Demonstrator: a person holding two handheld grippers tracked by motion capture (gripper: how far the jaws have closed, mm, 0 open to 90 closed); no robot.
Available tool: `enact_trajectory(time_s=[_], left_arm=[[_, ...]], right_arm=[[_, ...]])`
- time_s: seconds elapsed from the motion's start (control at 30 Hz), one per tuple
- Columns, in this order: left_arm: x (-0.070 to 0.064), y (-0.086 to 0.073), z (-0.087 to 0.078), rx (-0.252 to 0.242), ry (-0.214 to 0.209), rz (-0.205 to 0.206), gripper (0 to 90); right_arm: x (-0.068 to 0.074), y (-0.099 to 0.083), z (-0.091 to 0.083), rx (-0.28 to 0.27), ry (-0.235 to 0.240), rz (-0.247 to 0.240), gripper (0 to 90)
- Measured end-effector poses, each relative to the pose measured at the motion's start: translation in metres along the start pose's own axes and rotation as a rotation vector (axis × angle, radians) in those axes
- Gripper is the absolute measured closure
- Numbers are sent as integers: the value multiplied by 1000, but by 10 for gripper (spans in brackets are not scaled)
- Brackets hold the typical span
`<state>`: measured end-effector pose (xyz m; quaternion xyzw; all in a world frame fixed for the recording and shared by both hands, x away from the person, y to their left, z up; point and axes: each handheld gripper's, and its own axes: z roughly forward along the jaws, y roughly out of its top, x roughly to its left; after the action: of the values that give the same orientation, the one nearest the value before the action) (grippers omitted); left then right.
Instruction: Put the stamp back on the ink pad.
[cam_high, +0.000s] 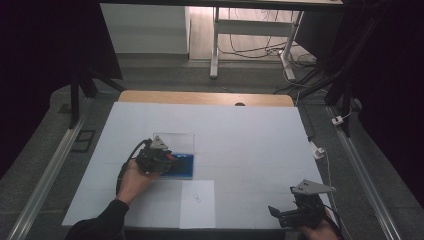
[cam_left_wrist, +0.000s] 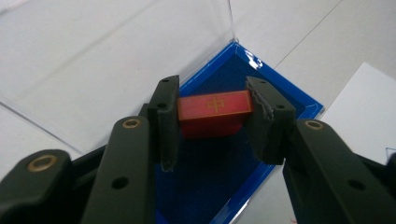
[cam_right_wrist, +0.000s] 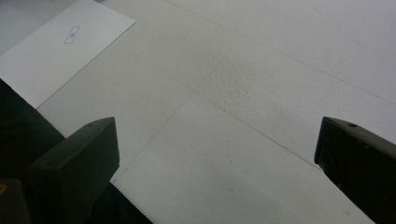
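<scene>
The left tool (cam_left_wrist: 212, 123) is seen closed in on the red block (cam_left_wrist: 215, 113), one jaw pressed to each short end, right over the blue tray (cam_left_wrist: 285, 100). The block is held just above or on the tray's dark floor; which of the two cannot be told. It is judged a small, stiff, light piece, probably smooth-faced, so a slip is possible if the grip is slackened. The short ends are the sensible place to be gripped, and that is where it is taken. A gold character is stamped on its top face, and the sides are a deeper red. Behind the tray, a clear lid (cam_left_wrist: 116, 60) is stood up open.

On the high view, the left tool (cam_high: 159, 159) is found at the tray (cam_high: 184, 169), left of the desk's (cam_high: 250, 135) middle. A white sheet (cam_high: 197, 204) with a small printed mark is laid at the near edge. The right tool (cam_high: 290, 216) is held wide open, with nothing in it, low over the desk at the near right corner, well apart from the tray.
</scene>
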<state>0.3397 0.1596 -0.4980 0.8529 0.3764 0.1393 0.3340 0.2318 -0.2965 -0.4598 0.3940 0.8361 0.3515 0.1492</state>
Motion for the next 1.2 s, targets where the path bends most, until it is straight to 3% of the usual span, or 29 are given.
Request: enact_trajectory(time_s=[0.13, 0.47, 1.0, 1.2], left_arm=[[0, -1, 5, 26, 4, 6, 571], [-1, -1, 6, 28, 10, 6, 556], [-1, 2, -7, -31, -16, -35, 376], [0, 0, -13, -46, -37, -71, 298]], right_arm=[[0, 0, 0, 0, -1, 0, 4], [0, 0, 0, -1, -1, -1, 4], [0, 0, -1, -6, -2, -3, 4], [0, 0, -1, -7, -2, -4, 4]])
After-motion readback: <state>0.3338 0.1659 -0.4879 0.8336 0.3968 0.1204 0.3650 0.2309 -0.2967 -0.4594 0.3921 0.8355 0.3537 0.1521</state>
